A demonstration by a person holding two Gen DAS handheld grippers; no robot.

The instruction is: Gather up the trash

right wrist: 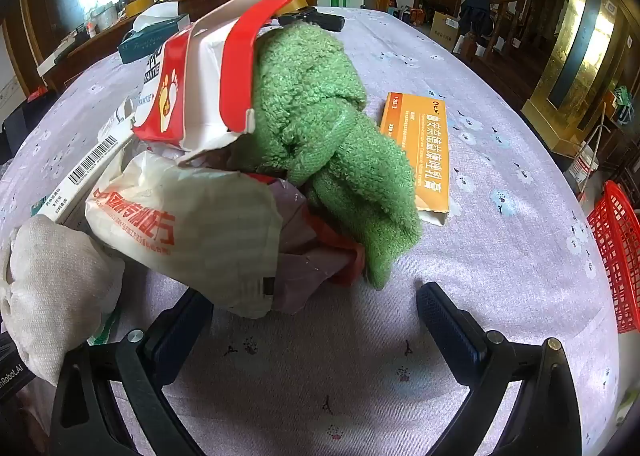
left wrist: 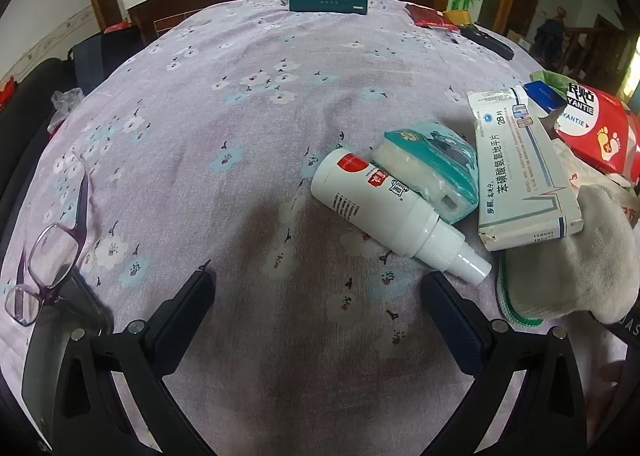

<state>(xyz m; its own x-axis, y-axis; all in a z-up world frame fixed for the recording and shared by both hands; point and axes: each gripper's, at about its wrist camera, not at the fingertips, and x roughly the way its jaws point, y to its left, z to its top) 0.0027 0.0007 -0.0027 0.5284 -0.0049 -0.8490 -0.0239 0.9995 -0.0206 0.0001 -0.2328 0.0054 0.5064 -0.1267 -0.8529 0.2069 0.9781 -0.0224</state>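
Green terry towel (right wrist: 320,135) sits amid trash on counter (right wrist: 500,215). Left gripper (left wrist: 316,288) & right gripper (right wrist: 316,300) both released, empty. Risk: grabbing towel w/ crumpled white plastic bag (right wrist: 188,223) beside it.

Red-and-white torn carton (left wrist: 592,123): "YANTIE" legible, twice, beside a footprint graphic. White medicine box (left wrist: 524,171): "28" plus Chinese lettering; barcode on its end in the right wrist view. Orange box (right wrist: 420,151): Chinese lettering only.

A white spray bottle (left wrist: 384,211) lies on its side, nozzle toward five o'clock, touching a teal wrapper (left wrist: 436,171) and near a flat white box (left wrist: 524,175).
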